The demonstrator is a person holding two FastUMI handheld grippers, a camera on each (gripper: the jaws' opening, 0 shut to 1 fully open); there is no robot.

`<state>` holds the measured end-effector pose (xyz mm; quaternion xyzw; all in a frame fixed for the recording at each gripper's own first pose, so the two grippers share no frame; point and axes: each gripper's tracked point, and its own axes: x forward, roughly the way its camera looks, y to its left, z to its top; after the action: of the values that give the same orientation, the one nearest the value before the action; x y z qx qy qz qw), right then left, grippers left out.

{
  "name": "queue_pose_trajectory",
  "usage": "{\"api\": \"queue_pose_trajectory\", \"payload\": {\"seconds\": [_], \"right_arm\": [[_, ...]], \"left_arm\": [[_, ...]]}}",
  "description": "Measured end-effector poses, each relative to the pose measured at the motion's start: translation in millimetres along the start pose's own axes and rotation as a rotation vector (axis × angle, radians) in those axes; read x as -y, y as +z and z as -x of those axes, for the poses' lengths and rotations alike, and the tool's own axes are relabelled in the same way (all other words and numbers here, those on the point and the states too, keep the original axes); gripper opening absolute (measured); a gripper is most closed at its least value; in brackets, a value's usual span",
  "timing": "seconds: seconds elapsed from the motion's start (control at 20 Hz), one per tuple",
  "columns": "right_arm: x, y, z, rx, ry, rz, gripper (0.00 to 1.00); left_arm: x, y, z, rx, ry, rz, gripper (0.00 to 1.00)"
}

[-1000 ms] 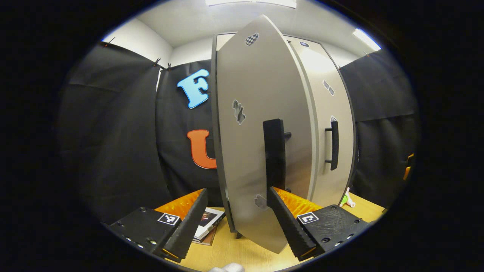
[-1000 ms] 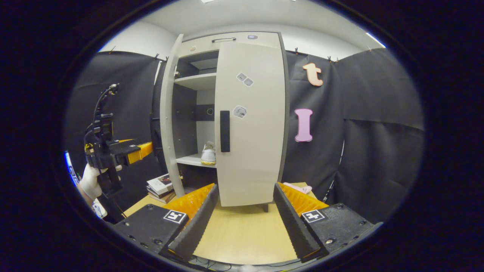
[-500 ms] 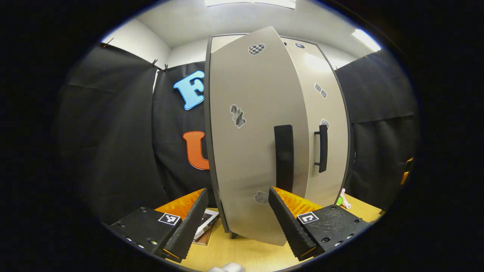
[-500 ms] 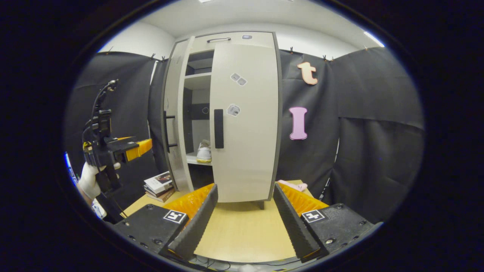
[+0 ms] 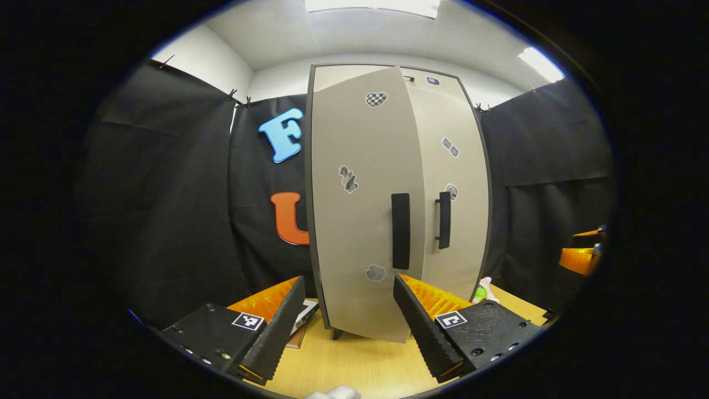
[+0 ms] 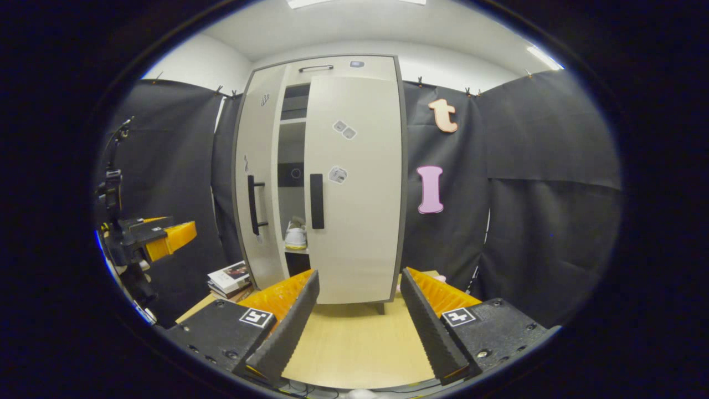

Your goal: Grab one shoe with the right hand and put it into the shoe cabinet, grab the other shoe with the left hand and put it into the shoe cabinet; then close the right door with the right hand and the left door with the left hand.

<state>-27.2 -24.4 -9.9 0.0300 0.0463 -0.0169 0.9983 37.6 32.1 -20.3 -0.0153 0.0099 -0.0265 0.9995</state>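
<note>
A stack of books (image 6: 230, 277) is lying on the table (image 6: 354, 349) left of the shoe cabinet (image 6: 324, 177), where a shoe (image 6: 296, 237) is sitting behind the left door (image 5: 360, 199), now narrower ajar than before. The left gripper (image 5: 349, 327) and right gripper (image 6: 357, 327) are hanging spread, empty.
</note>
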Motion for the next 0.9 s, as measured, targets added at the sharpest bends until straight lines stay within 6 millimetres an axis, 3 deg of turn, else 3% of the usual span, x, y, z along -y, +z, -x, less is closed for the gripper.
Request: {"api": "queue_pose_trajectory", "payload": {"seconds": [0.35, 0.9], "right_arm": [[-11.7, 8.2, 2.2, 0.024, 0.017, -0.025, 0.93], [-17.5, -3.4, 3.9, -0.006, 0.043, -0.012, 0.96]], "left_arm": [[2.8, -10.3, 30.1, -0.006, 0.027, -0.013, 0.96], [12.1, -10.4, 33.8, -0.014, 0.0, 0.003, 1.0]]}}
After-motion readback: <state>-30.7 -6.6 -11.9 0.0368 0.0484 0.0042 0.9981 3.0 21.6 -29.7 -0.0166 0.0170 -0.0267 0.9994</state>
